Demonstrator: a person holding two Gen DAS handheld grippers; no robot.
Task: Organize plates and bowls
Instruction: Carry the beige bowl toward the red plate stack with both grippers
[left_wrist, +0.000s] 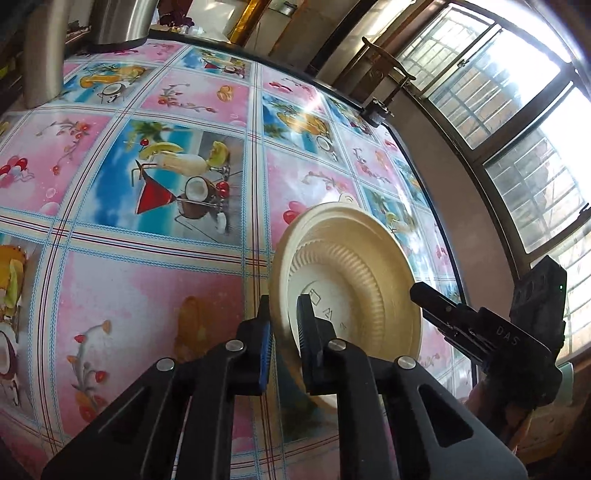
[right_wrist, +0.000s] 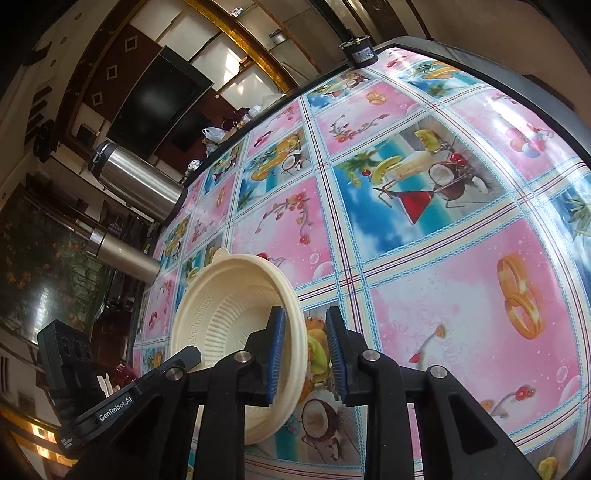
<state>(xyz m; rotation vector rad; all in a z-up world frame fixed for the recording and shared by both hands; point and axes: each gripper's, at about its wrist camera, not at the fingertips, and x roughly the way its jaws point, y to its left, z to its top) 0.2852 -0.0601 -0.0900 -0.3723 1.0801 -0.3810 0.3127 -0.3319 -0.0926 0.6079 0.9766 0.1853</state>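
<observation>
Bowl (left_wrist: 354, 273) rim in left claw (left_wrist: 284, 321), lower edge hidden.

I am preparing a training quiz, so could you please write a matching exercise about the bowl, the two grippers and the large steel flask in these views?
Things:
1. cream bowl
2. left gripper
3. right gripper
4. steel flask

States:
A. jaws open, one on each side of the rim
B. standing at the table's edge
C. tilted up on edge
D. jaws shut on the rim

Pairs: 1-C, 2-D, 3-A, 4-B
</observation>
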